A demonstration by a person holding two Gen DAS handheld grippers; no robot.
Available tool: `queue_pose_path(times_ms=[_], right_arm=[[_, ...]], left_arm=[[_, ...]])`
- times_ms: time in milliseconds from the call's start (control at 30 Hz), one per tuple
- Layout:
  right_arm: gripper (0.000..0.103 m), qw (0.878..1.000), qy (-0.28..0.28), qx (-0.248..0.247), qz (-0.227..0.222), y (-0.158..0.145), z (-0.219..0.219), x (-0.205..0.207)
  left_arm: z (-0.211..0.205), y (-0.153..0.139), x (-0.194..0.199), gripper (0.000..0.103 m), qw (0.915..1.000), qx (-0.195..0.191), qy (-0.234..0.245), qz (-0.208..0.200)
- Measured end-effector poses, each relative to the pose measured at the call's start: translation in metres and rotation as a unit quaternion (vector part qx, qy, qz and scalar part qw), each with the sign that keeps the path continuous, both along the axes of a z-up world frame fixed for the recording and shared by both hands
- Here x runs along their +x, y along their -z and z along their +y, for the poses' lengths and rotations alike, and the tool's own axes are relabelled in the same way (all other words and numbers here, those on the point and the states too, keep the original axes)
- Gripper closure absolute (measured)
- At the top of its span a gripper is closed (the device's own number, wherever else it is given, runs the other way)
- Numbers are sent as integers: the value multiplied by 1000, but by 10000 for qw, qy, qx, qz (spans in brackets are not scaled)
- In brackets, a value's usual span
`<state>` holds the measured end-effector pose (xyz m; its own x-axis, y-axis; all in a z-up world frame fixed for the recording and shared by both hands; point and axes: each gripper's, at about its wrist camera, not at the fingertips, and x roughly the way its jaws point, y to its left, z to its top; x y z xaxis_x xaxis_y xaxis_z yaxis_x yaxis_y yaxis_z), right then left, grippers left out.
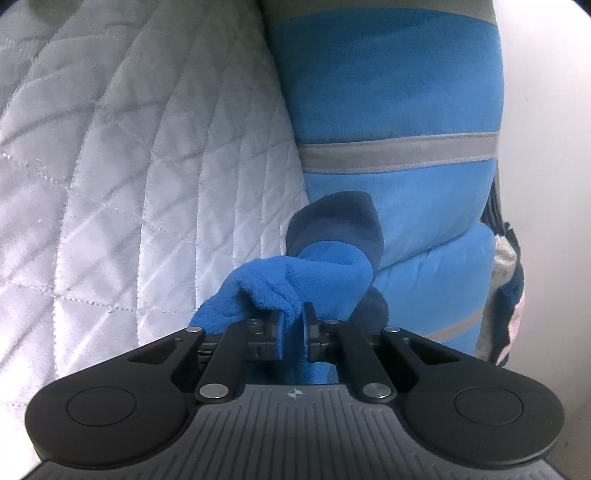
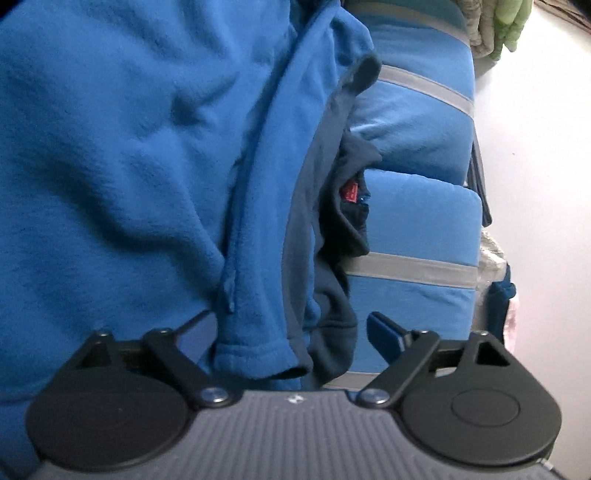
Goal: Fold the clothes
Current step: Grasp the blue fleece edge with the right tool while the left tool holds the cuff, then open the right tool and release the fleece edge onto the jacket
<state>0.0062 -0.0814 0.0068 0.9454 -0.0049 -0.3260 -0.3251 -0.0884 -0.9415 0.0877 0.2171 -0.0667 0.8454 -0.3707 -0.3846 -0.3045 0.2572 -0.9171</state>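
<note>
A blue fleece garment with navy lining is the cloth at hand. In the left wrist view my left gripper is shut on a bunched blue edge of the fleece, with its navy lining behind it. In the right wrist view the fleece fills the left half and drapes over the gripper. My right gripper is open, with the hem and navy collar hanging between its fingers. The left finger is partly hidden by cloth; the right fingertip shows.
A white quilted cover lies at the left. A folded light-blue blanket with grey stripes is stacked ahead, also seen in the right wrist view. A pale wall is at the right, with green cloth at the top.
</note>
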Motion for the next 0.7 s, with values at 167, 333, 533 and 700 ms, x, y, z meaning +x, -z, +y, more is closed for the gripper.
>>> queue_pose_path(times_ms=[167, 333, 533, 700], right_arm=[[30, 9995, -121, -185, 224, 8, -1, 2], [84, 9965, 29, -103, 828, 3, -10, 2], [85, 9715, 696, 1021, 2023, -46, -15, 37], [36, 9394, 1230, 2046, 2459, -78, -11, 61]], left_arm=[[1, 2, 2, 94, 10000, -51, -44, -58], [1, 5, 7, 95, 9999, 10, -82, 97], [-8, -4, 15, 95, 9947, 861, 87, 555], [-8, -5, 16, 95, 9918, 1104, 193, 621]])
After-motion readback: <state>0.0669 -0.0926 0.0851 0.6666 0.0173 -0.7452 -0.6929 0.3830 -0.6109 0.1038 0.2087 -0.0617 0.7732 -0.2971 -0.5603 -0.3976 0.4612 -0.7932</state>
